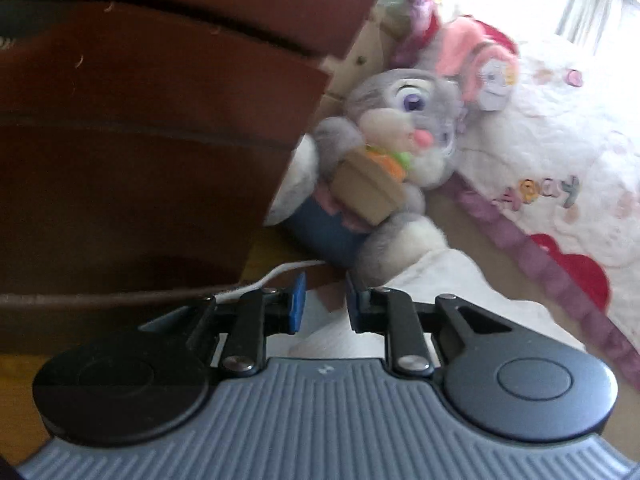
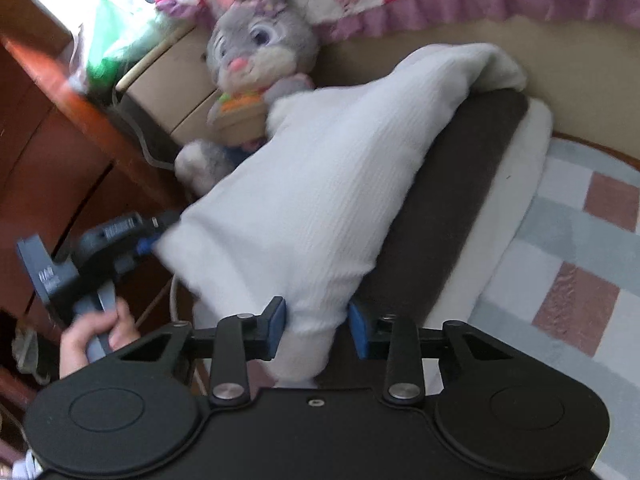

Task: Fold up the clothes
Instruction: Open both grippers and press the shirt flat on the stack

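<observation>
Right gripper (image 2: 316,320): blue pads set narrow, pinching a bunched corner of the white garment (image 2: 304,184); the cloth fills the gap from pad to pad.
Left gripper (image 1: 322,304): pads narrow, white cloth lying between them. The right wrist view shows what its own camera does not: its tip (image 2: 150,246) clamped on the garment's left edge, with a hand (image 2: 94,340) on its handle.
White garment: stretched between the two grippers, lifted over a dark brown cloth (image 2: 452,208) on a checked bedcover (image 2: 580,240).
Plush rabbit (image 1: 404,128): just beyond the garment's far edge, touching it in the right wrist view.
Wooden furniture (image 1: 140,120): close on the left, crowding that gripper.
Quilt with purple border (image 1: 560,148): far right; open bed surface lies to the right.
</observation>
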Demonstrator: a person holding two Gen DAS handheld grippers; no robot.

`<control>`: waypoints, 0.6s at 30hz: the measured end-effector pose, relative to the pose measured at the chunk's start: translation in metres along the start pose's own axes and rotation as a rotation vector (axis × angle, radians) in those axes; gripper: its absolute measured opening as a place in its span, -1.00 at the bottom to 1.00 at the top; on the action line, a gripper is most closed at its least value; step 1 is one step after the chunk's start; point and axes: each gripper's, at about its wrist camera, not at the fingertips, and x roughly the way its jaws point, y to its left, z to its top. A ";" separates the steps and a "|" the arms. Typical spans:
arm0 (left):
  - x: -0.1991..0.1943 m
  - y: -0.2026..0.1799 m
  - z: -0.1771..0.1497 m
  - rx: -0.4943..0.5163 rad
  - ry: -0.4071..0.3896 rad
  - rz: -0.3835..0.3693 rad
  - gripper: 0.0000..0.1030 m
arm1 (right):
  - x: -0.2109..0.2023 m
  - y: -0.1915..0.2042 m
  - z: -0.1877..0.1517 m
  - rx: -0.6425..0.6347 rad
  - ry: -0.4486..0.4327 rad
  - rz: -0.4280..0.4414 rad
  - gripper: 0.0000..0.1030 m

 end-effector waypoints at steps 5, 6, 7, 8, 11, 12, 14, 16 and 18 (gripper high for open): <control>-0.005 -0.002 -0.001 0.028 0.043 -0.197 -0.64 | 0.002 0.009 -0.009 -0.069 0.002 -0.009 -0.34; -0.001 -0.006 -0.002 0.060 0.067 -0.208 -0.64 | 0.002 0.010 -0.011 -0.073 0.002 -0.012 -0.34; 0.004 -0.010 -0.004 0.083 0.096 -0.210 -0.64 | 0.003 0.010 -0.012 -0.070 0.006 -0.010 -0.34; 0.012 -0.011 -0.008 0.094 0.133 -0.197 -0.64 | 0.003 0.009 -0.013 -0.064 0.018 -0.004 -0.34; 0.033 -0.014 -0.019 0.121 0.238 -0.158 -0.65 | 0.009 0.011 -0.017 -0.068 0.108 0.016 -0.32; 0.035 -0.014 -0.020 0.122 0.250 -0.147 -0.65 | 0.010 0.013 -0.018 -0.076 0.145 0.024 -0.32; 0.032 -0.016 -0.017 0.141 0.244 -0.120 -0.64 | 0.005 0.015 -0.012 -0.081 0.147 0.055 -0.31; 0.027 -0.020 -0.015 0.172 0.226 -0.088 -0.63 | -0.009 0.013 0.000 -0.050 0.082 0.095 -0.15; 0.021 -0.024 -0.015 0.203 0.189 -0.066 -0.59 | -0.022 0.004 0.013 0.008 -0.001 0.127 0.11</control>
